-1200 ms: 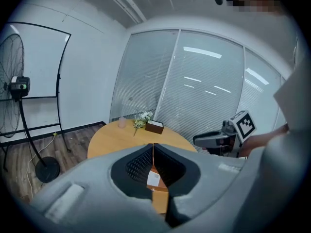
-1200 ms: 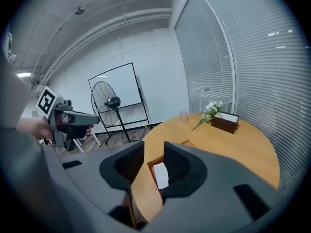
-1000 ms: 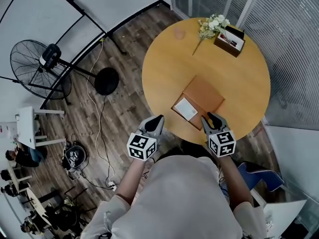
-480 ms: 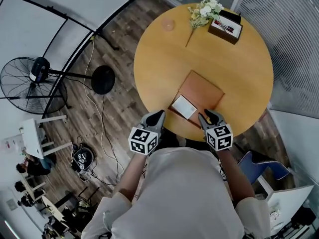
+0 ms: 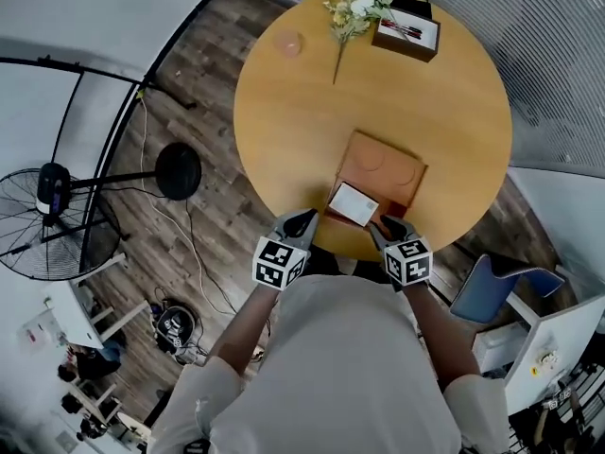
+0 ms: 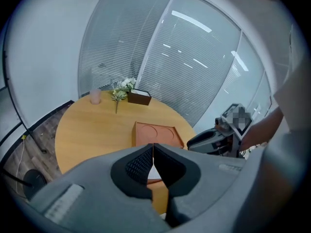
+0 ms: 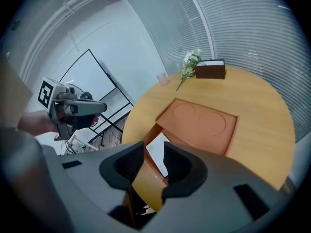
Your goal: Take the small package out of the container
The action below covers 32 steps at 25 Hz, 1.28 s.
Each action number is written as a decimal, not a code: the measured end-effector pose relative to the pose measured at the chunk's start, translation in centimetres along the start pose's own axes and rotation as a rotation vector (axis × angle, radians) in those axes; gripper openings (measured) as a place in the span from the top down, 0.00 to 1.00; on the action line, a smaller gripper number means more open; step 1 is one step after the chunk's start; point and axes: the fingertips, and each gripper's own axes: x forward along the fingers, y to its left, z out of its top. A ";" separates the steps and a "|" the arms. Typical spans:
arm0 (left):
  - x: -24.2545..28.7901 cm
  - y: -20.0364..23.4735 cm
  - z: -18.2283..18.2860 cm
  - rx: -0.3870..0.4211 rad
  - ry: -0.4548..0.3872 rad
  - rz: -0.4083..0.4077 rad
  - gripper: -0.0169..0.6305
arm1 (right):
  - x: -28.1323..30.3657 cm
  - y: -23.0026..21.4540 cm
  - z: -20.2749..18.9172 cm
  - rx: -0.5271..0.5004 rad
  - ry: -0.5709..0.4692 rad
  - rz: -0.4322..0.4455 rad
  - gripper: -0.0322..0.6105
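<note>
A flat brown container [image 5: 386, 162] lies on the round wooden table [image 5: 293, 112] near its front edge; its lid bears two round impressions. A small white package [image 5: 353, 203] rests at the container's near end. My left gripper [image 5: 303, 220] hovers at the table's edge just left of the package, jaws shut with nothing between them [image 6: 153, 152]. My right gripper [image 5: 386, 225] is just right of the package, at the container's near corner. Its jaws stand open [image 7: 154, 155], and the package [image 7: 156, 149] and container [image 7: 201, 123] show beyond the gap, untouched.
At the table's far side lie a flower sprig [image 5: 355, 6], a dark box [image 5: 406, 28] and a pink cup [image 5: 289, 43]. A fan [image 5: 52, 206] and a stand base [image 5: 178, 170] are on the floor at left, a blue chair [image 5: 496, 287] at right.
Both grippers have come down and tilted toward the table's near edge, closing in on the container from either side. The right jaws' gap looks the same.
</note>
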 end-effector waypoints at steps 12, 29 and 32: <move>2.6 2.4 -2.3 0.056 0.091 -0.133 0.94 | 5.0 -3.2 -4.4 0.305 0.090 -0.092 0.74; 2.5 5.7 -4.0 0.041 0.139 -0.118 0.94 | 10.9 -7.6 -8.2 0.483 0.283 -0.120 0.71; 2.5 6.2 -4.1 0.030 0.137 -0.103 0.94 | 11.9 -8.2 -8.9 0.488 0.319 -0.130 0.70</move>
